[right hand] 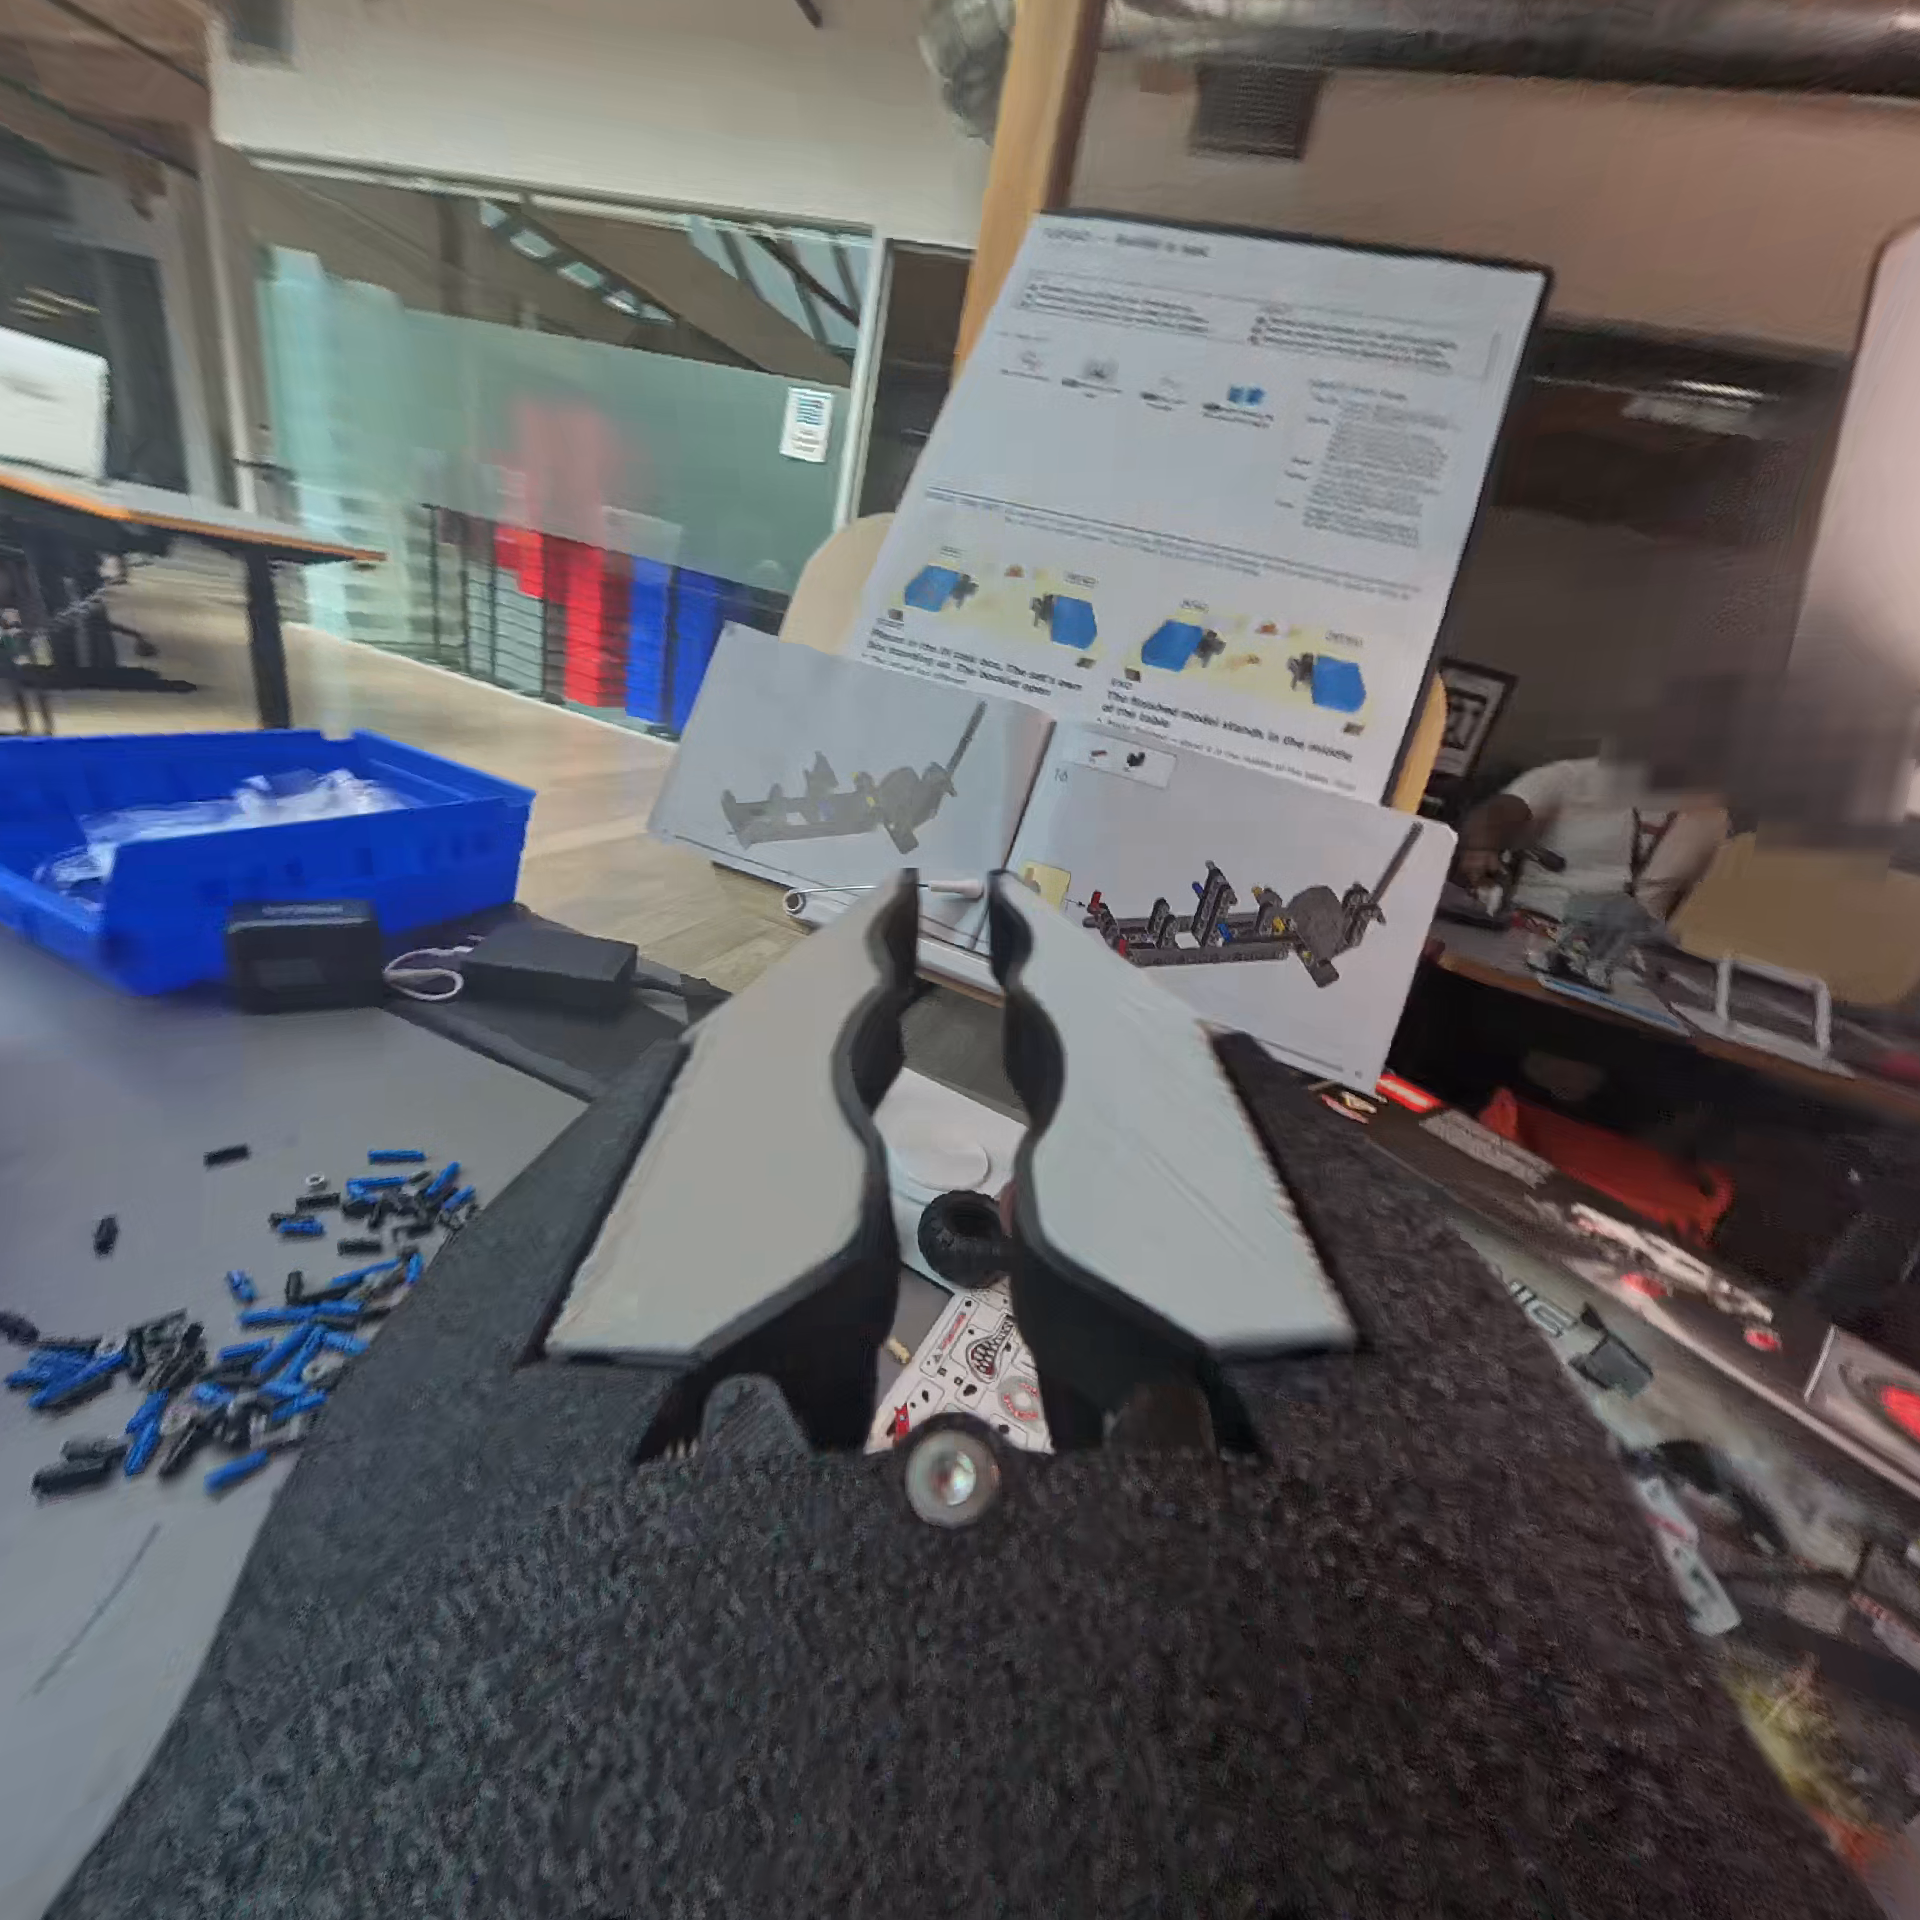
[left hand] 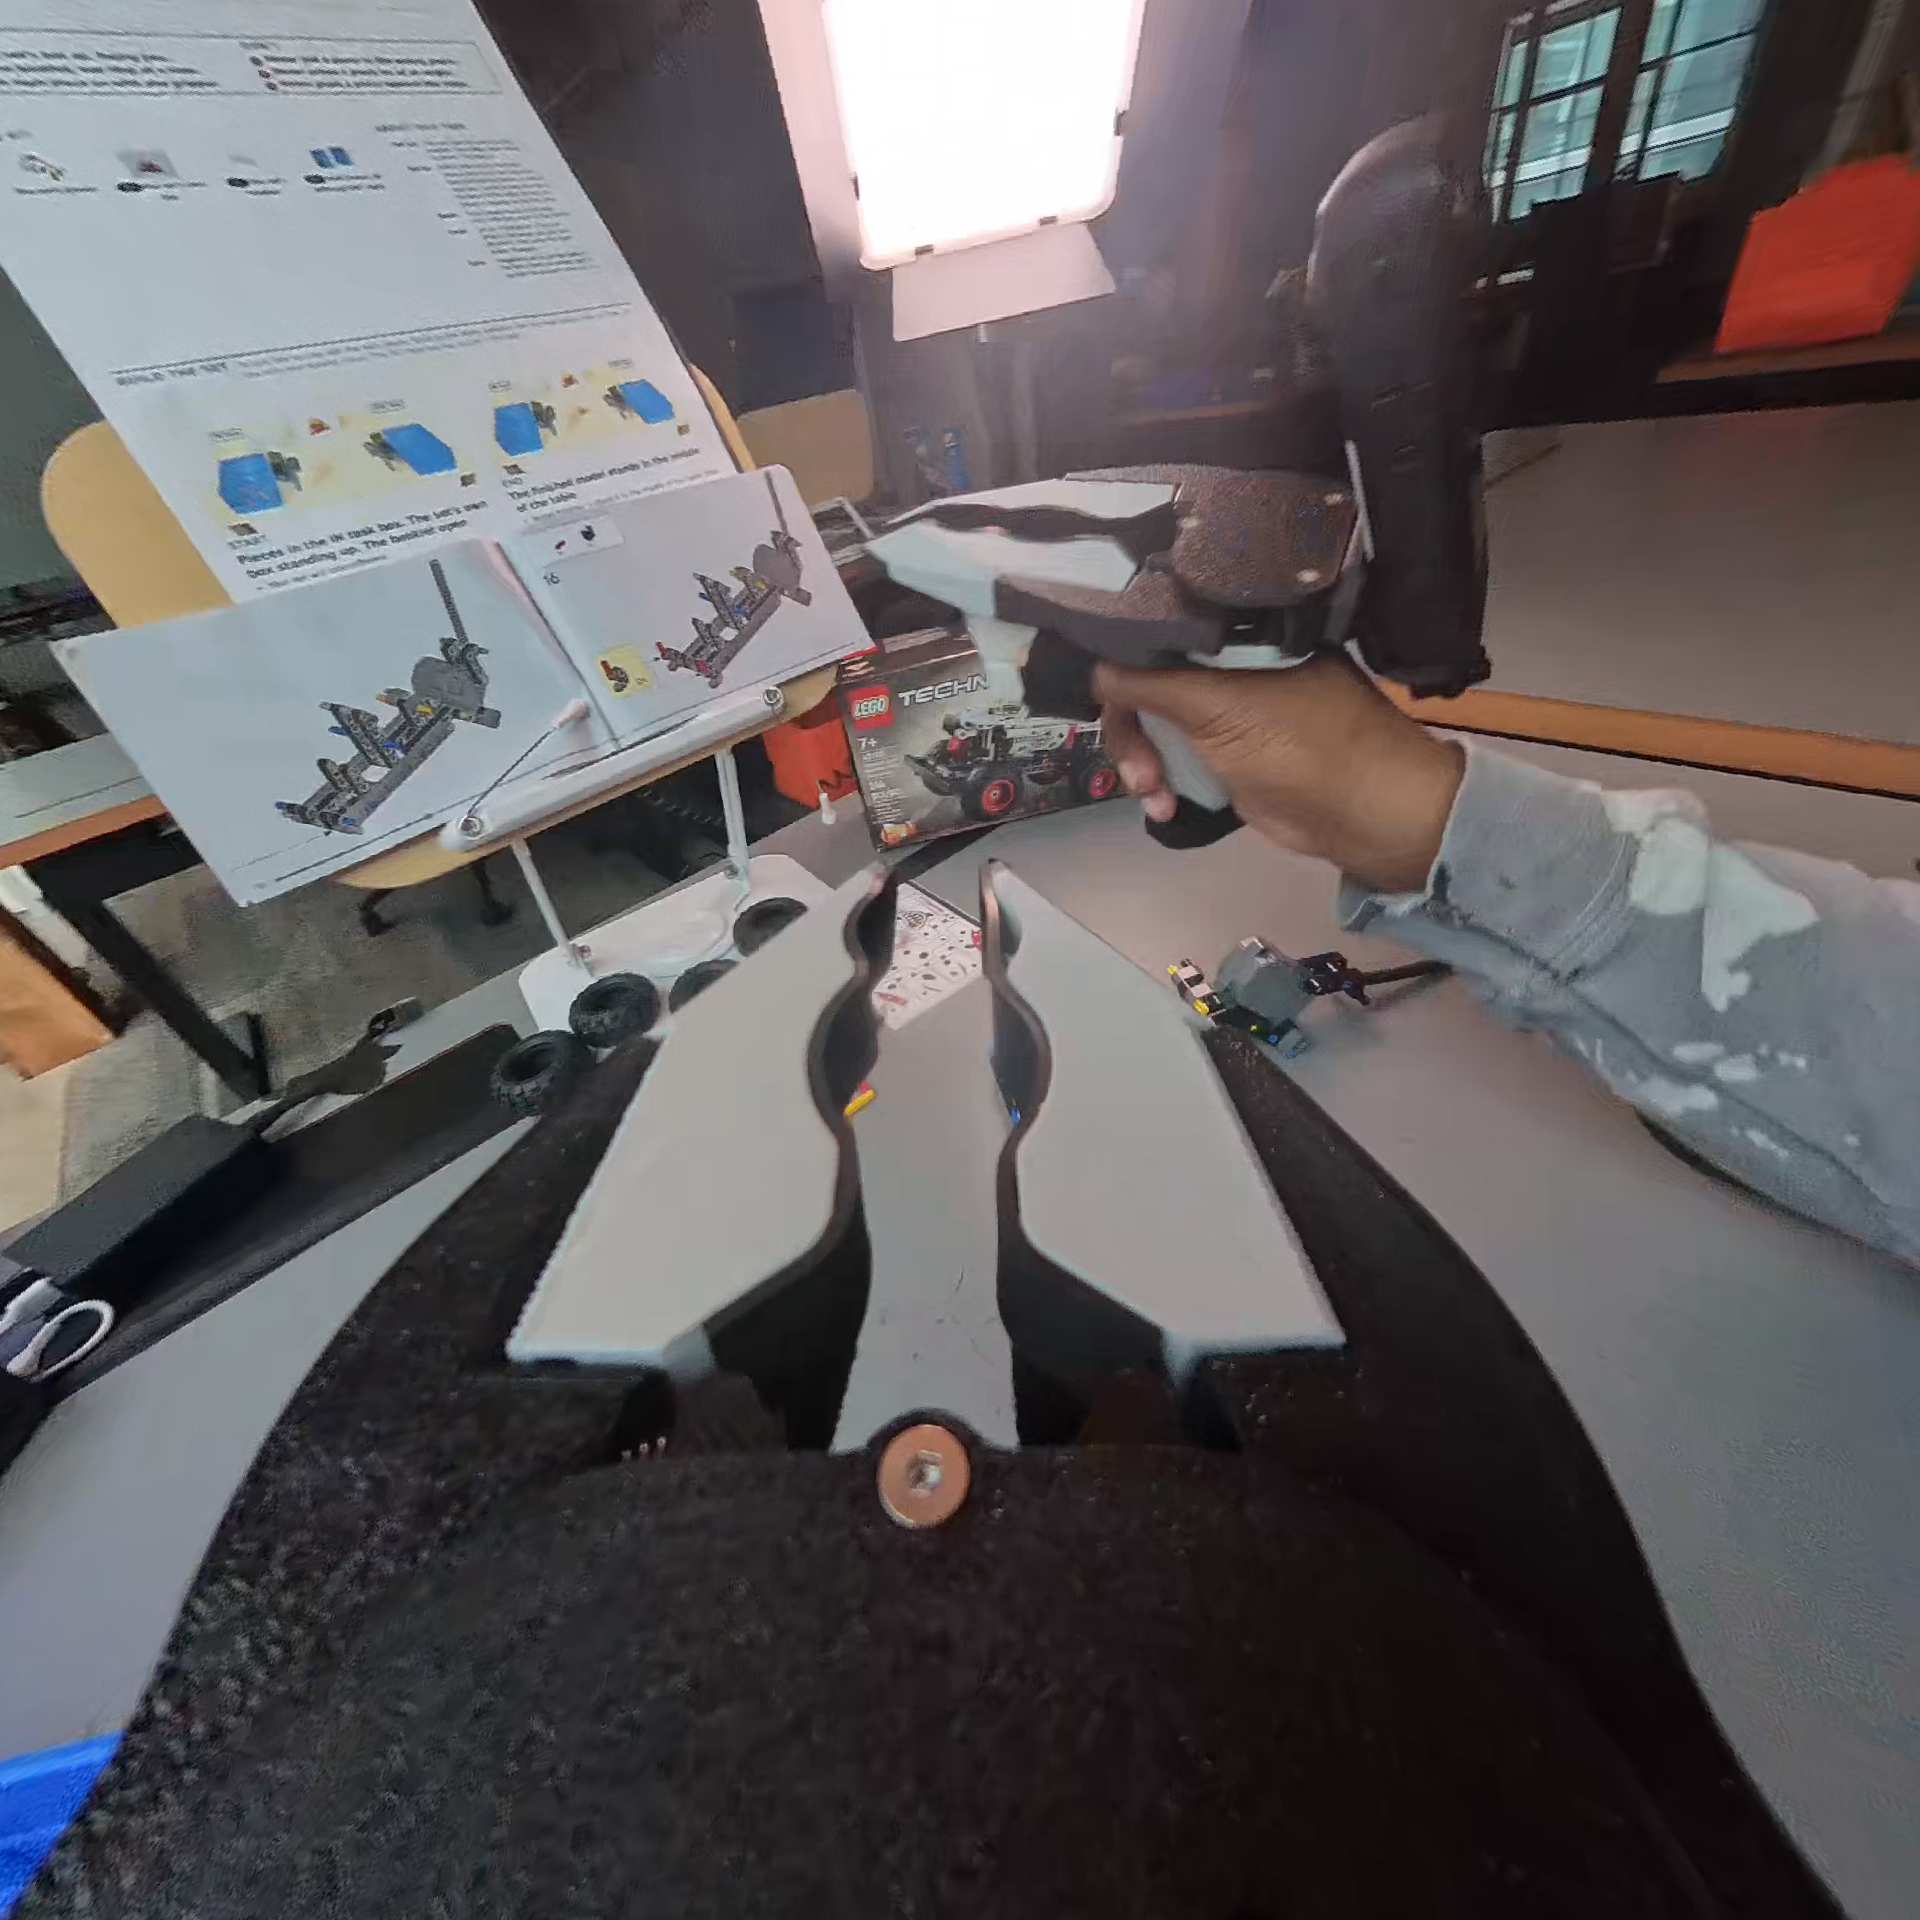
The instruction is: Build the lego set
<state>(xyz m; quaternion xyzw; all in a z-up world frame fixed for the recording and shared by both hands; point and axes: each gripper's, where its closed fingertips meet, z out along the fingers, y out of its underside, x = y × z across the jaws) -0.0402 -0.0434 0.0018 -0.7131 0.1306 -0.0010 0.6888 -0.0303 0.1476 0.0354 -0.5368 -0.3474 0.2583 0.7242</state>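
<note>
**Both claws empty above the grey table, part-built model lying off to the right**

Left wrist view. The left gripper, two flat grey plastic fingers with wavy black rubber-edged inner faces on a coarse black felt-like body, hangs over the smooth grey tabletop. Fingers parted by a narrow gap, nothing between them, nothing touched. Past the tips: a white sticker sheet with small printed shapes, and to the left a loose row of knobbly black rubber tyres. Right of the tips lies the small grey-and-black part-built lego assembly with a thin black axle, flat on the table, apart from both claws. Behind stands the dark cardboard lego box with a truck picture. An open glossy instruction booklet sits tilted on a white wire stand. The right gripper is raised in a hand, tips toward the booklet; from here they look near together, holding nothing.

Right wrist view. Same grey fingers, right gripper slightly parted, empty, pointing at the booklet. Through the gap: one black tyre and the sticker sheet. Left on the table, a scatter of small blue and black plastic pins. Farther back, a blue moulded plastic bin holding clear bags.
</note>
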